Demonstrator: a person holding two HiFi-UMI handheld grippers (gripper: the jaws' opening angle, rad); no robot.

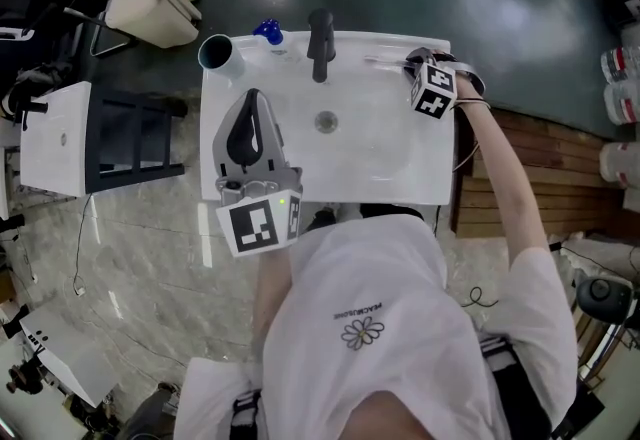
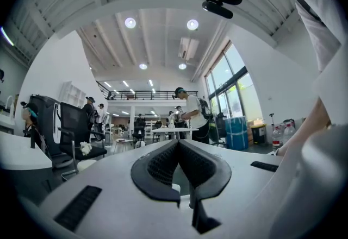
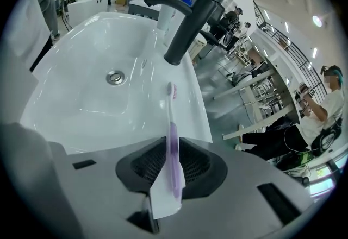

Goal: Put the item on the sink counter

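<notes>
**Toothbrush clamped over the sink's back rim**

Head view: a white sink (image 1: 420, 178) stands on a pale marbled floor. It has a dark faucet (image 1: 320, 43) at its back rim and a drain (image 1: 326, 121) in the bowl. The left gripper (image 1: 252, 113) hangs over the bowl's left part, with a dark cup (image 1: 216, 53) and a small blue thing (image 1: 267, 29) beyond its tips on the rim. The right gripper (image 1: 418, 63) sits at the rim's far right corner. A toothbrush (image 1: 385, 59) reaches out from its tips along the rim toward the faucet.

Left gripper view: a big hall with ceiling lamps, tall windows, chairs and standing people fills the background. The left gripper (image 2: 178, 145) points up into it. Its dark pads meet at the tips and nothing lies between them.

Right gripper view: the sink (image 3: 70, 113) spreads ahead and to the left of the tool. The right gripper (image 3: 171, 148) is clamped on the toothbrush's (image 3: 172, 118) purple-and-white handle. The brush runs straight ahead from the jaws over the rim. Its head lies just short of the faucet (image 3: 185, 26) base, with the drain (image 3: 115, 76) off to the left. Whether the brush touches the rim cannot be told.
</notes>
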